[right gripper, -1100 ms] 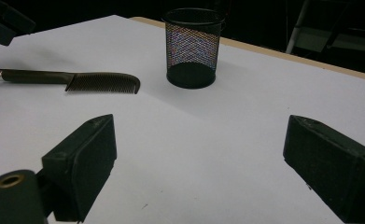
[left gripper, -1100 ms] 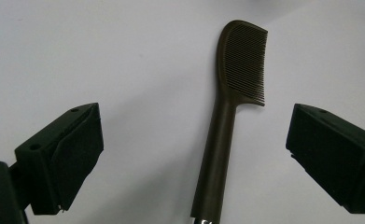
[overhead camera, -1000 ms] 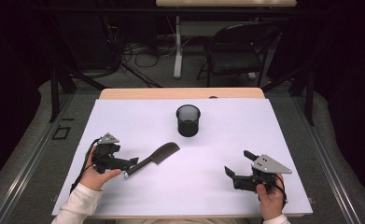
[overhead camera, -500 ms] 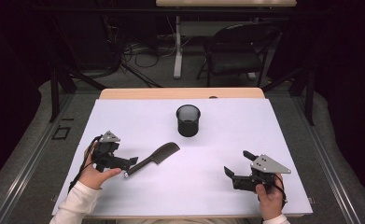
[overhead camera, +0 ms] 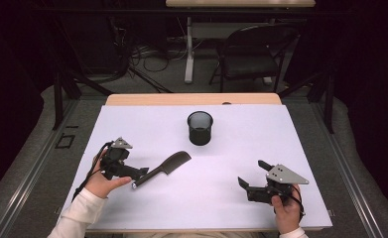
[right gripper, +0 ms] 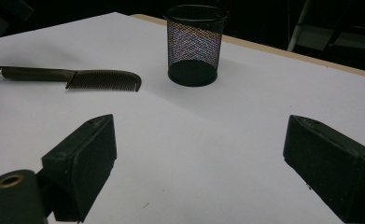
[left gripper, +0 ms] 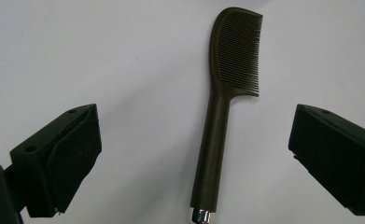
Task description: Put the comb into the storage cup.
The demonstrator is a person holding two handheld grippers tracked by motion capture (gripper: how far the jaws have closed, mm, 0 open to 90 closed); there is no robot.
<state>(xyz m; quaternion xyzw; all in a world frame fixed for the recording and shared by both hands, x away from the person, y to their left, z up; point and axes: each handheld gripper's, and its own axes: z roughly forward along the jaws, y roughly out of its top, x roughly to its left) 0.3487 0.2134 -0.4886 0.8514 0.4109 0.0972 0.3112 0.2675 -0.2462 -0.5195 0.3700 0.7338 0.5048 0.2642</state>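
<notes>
Both grippers' fingers apart; dark plastic comb [left gripper: 222,116] flat; round black mesh cup [right gripper: 193,44] upright.

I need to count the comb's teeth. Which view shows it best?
The left gripper view: the dark plastic handled comb lies close, teeth sharp. The right gripper view shows it small, side-on; the high view, a tiny shape.
</notes>
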